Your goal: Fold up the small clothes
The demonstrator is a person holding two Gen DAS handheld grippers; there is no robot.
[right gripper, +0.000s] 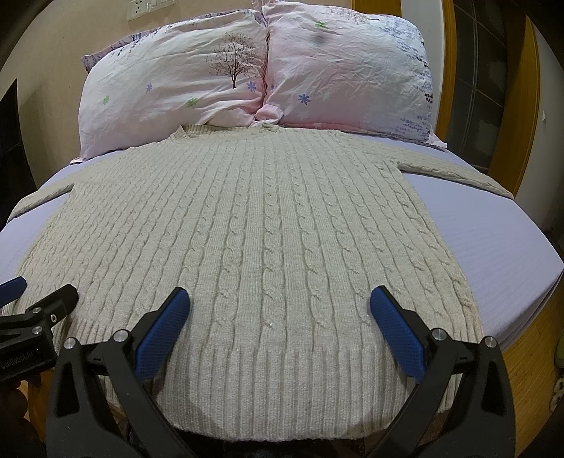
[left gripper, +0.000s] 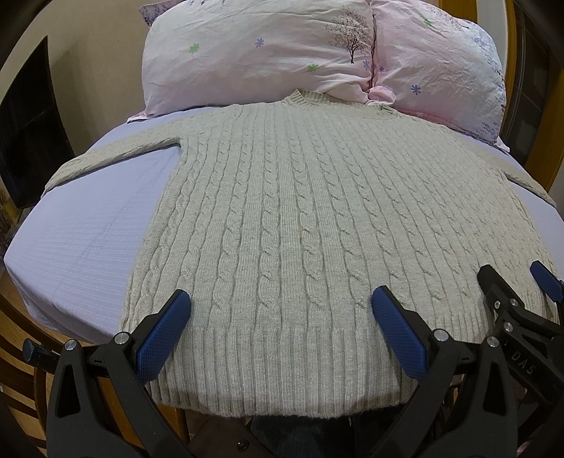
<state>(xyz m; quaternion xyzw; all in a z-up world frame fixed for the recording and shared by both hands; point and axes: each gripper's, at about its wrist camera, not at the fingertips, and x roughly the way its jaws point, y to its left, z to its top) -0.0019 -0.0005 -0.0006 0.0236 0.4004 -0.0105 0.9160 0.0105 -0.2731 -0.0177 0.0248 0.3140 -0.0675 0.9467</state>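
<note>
A beige sweater (left gripper: pixel 282 211) lay flat on the bed (left gripper: pixel 88 229), collar at the pillows (left gripper: pixel 253 53); left gripper (left gripper: pixel 280 306) and right gripper (right gripper: pixel 278 304) hovered spread wide, empty, over its hem at the near edge.

A big bed (left gripper: pixel 88 225) fills the room, and it has a soft purple sheet (right gripper: pixel 493 232) on it. Two pink pillows sit side by side at the top of the bed. The left pillow (right gripper: pixel 169 88) has a little tree and small flowers on it. The right pillow (right gripper: pixel 352 74) has flowers and dark writing. The wall (right gripper: pixel 70 31) behind is a pale cream color with a white socket (right gripper: pixel 149 7) up high. A wooden door frame (right gripper: pixel 528 105) stands on the right. Something big and black (left gripper: pixel 31 123) stands on the left
</note>
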